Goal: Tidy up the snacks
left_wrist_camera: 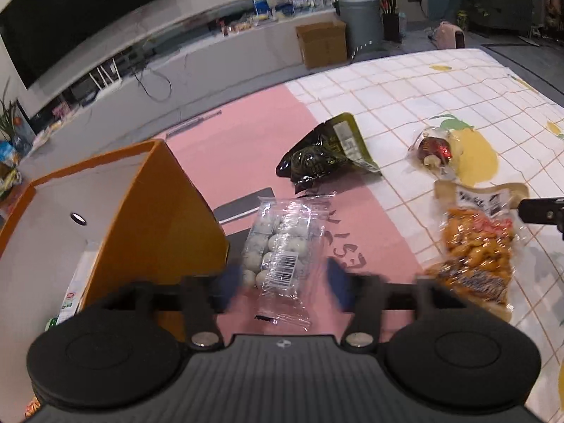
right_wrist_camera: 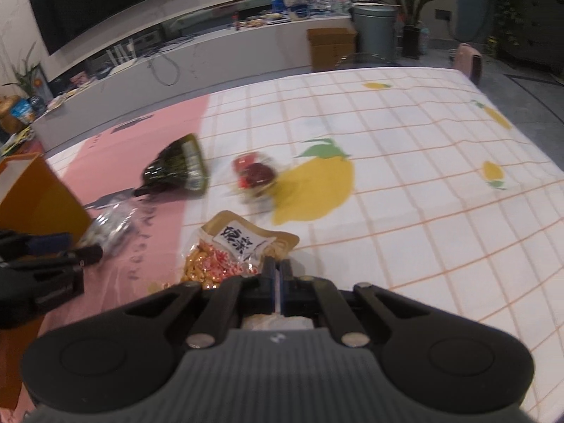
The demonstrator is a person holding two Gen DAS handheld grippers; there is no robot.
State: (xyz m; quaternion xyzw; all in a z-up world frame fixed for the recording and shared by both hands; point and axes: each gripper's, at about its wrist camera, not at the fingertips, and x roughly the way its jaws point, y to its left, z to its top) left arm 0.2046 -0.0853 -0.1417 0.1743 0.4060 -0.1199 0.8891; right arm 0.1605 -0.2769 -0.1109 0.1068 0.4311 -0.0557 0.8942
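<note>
A clear packet of white balls [left_wrist_camera: 282,246] lies flat on the pink mat between the fingers of my left gripper [left_wrist_camera: 283,278]. That gripper is open and its blue pads [left_wrist_camera: 231,282] stand apart from the wrapper. To the right lies an orange snack packet [left_wrist_camera: 476,243] with a gold top. My right gripper [right_wrist_camera: 279,264] is shut on a corner of that gold top [right_wrist_camera: 246,236]. Its tip [left_wrist_camera: 528,209] shows at the right edge of the left wrist view. A dark green packet [left_wrist_camera: 328,151] and a red-and-clear packet [left_wrist_camera: 433,148] lie farther back.
An open orange box [left_wrist_camera: 158,218] with a white inside stands at the left, close to the left gripper. The table carries a pink mat [left_wrist_camera: 246,130] and a lemon-print checked cloth [right_wrist_camera: 405,176]. Beyond the far edge are a cardboard box [right_wrist_camera: 331,47] and a grey bin [right_wrist_camera: 373,31].
</note>
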